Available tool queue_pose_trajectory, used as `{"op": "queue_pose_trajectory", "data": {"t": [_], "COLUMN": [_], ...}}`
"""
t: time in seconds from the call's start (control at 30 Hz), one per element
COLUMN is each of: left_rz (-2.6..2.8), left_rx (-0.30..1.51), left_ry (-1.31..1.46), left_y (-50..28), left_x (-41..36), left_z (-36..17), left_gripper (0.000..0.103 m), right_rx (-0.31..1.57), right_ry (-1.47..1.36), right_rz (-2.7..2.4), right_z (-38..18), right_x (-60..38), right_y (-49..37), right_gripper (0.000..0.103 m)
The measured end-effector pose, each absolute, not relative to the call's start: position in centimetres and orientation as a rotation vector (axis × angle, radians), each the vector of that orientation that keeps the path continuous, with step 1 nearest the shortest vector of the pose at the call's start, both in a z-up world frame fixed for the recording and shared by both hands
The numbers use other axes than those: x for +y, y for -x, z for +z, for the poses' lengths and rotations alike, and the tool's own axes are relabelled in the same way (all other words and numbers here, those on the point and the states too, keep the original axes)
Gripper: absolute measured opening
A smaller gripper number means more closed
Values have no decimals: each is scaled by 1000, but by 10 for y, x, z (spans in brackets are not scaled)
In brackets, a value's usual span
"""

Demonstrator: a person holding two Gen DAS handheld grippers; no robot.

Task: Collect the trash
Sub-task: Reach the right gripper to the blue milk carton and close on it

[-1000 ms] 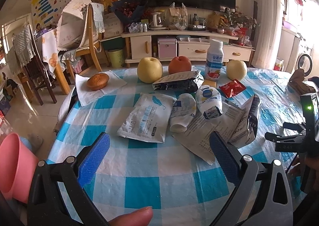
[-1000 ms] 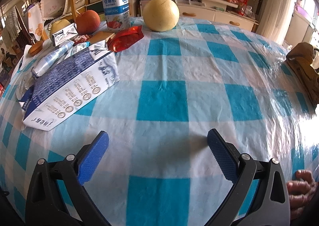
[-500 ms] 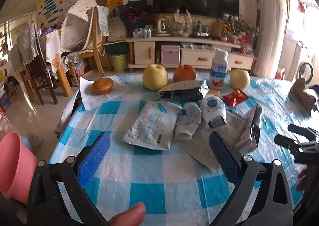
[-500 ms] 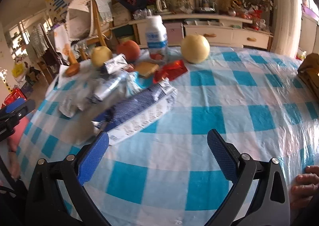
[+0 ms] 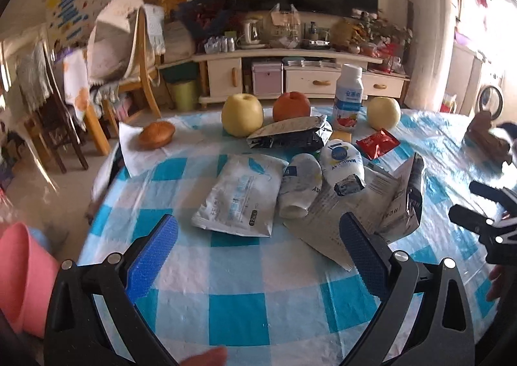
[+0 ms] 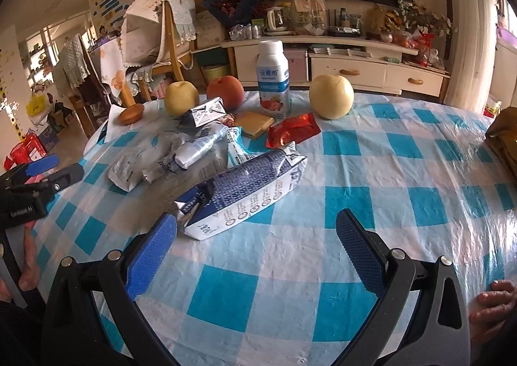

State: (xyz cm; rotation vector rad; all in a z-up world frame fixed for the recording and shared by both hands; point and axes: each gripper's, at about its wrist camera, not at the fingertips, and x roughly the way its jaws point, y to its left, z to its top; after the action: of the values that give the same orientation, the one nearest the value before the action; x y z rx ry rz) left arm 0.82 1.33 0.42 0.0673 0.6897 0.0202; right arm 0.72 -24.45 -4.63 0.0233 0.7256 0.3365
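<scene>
While both grippers are held above the near edge of a round table covered by a blue-and-white checked cloth (image 5: 232, 311), the left gripper (image 5: 258, 249) is seen with its blue-padded jaws spread wide and nothing between them, and the right gripper (image 6: 257, 238) is likewise spread wide and empty. Trash is shown clustered at the middle of the table: a flat white pouch (image 5: 239, 194) lies nearest the left gripper, with two crumpled white-and-blue wrappers (image 5: 323, 178) just beside it on its right. A flattened blue-and-white carton (image 6: 245, 190) is seen lying on its side just ahead of the right gripper's left pad; in the left wrist view the same carton (image 5: 404, 201) appears tilted on edge over a sheet of printed paper (image 5: 336, 220). Farther back, a dark foil bag (image 5: 290, 136) and a small red sachet (image 6: 292, 133) are shown, the sachet just beside a square biscuit (image 6: 253, 123). Along the far side are ranged two yellow apples (image 5: 242, 114), a red apple (image 6: 225, 91) between them, and an upright yoghurt-drink bottle (image 6: 273, 78). A brown muffin (image 5: 156, 139) rests on a white napkin at the far left. A pink bin (image 5: 22, 275) is partly visible below the table edge at the left.
</scene>
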Motion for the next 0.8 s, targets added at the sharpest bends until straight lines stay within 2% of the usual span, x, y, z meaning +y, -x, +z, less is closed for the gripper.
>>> {"op": "queue_pose_trajectory", "data": {"t": [0.8], "left_rz": [22], "left_rx": [707], "left_ry": [-50], "left_y": [-13], "left_x": [15], "left_z": [3], "left_gripper": [99], "right_rx": [731], "right_ry": [23], "right_rz": [381], "right_z": [-51], "right_x": [-229], "right_y": [-6], "right_gripper": [99]}}
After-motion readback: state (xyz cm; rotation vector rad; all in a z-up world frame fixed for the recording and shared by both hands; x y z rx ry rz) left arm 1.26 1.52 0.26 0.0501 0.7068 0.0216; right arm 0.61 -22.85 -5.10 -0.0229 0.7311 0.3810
